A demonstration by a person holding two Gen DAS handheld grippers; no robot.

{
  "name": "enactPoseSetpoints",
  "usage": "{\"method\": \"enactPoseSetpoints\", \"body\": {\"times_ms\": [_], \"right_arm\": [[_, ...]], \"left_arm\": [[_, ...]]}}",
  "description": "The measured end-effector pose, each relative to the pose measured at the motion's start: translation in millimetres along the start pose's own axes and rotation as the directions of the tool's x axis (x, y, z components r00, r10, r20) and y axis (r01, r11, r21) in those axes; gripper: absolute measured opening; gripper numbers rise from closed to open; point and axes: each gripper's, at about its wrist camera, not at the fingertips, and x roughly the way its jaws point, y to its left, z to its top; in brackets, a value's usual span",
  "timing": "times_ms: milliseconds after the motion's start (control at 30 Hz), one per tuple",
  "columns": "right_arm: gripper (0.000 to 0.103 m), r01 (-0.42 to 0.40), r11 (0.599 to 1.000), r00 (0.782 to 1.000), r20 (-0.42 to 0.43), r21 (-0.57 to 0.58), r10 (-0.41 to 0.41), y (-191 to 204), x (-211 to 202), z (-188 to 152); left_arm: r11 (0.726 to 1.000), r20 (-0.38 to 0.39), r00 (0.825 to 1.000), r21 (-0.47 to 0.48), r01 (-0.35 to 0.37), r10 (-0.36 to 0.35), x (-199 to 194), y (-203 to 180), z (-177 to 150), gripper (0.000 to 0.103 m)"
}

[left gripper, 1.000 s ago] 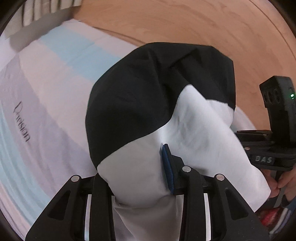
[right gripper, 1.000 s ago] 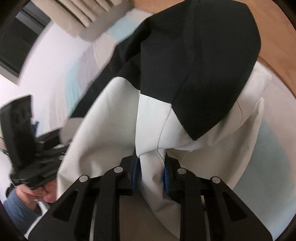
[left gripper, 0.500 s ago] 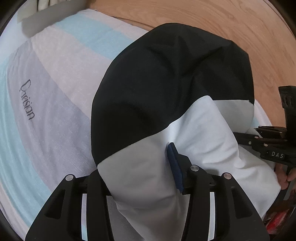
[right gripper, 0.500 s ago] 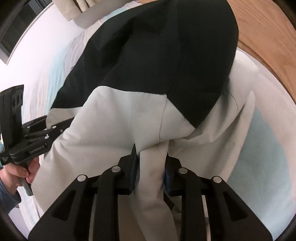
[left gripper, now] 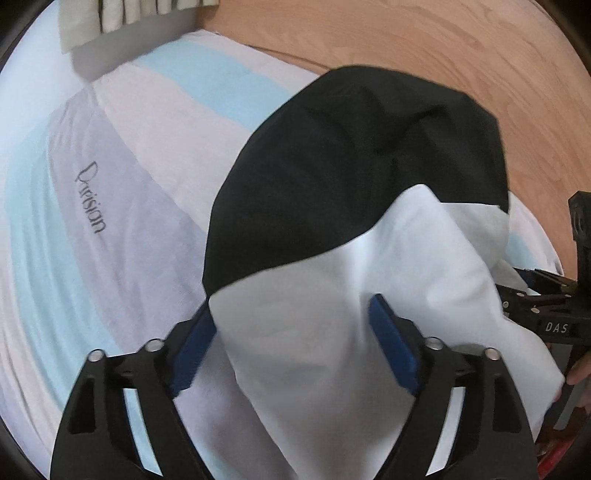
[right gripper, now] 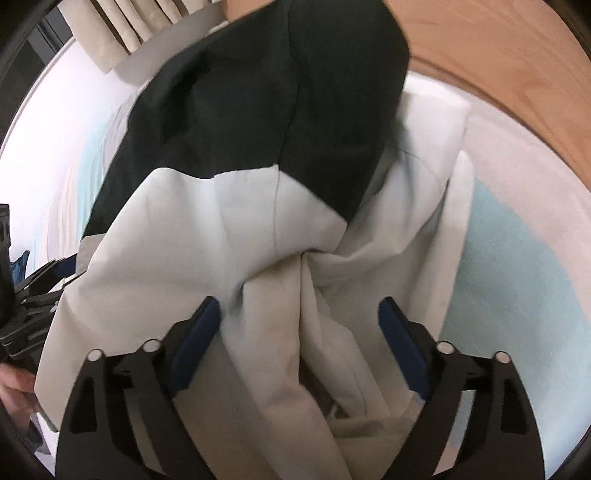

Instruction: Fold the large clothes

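A large black-and-white garment [left gripper: 351, 206] lies bunched on a striped bed [left gripper: 122, 206]. Its black half is farther away and its white half is nearer me. My left gripper [left gripper: 290, 314] has its jaws opening wide; white cloth lies loosely between the blue pads [left gripper: 393, 343], which stand apart from it. In the right wrist view the same garment [right gripper: 258, 122] fills the frame. My right gripper [right gripper: 299, 314] is opening too, with a creased white fold between the spread pads [right gripper: 195, 339], not pinched. Each gripper shows at the edge of the other's view.
The bed sheet has pale blue, white and grey stripes with a printed word [left gripper: 92, 199]. A wooden floor [left gripper: 424, 48] runs beyond the bed. Curtains [right gripper: 122, 26] hang at the top left. A person's hand [left gripper: 580, 373] holds the right gripper [left gripper: 554, 306] at the right edge.
Both grippers were shut on white cloth and have now spread wide, letting it go. The garment has sunk onto the bed as both hands came down and forward.
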Motion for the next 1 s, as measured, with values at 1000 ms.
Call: {"method": "enactPoseSetpoints", "body": {"times_ms": [1000], "right_arm": [[0.096, 0.227, 0.974, 0.917, 0.338, -0.007, -0.211, 149, -272, -153]], "left_arm": [[0.997, 0.218, 0.973, 0.024, -0.077, 0.07, -275, -88, -132, 0.097]]}}
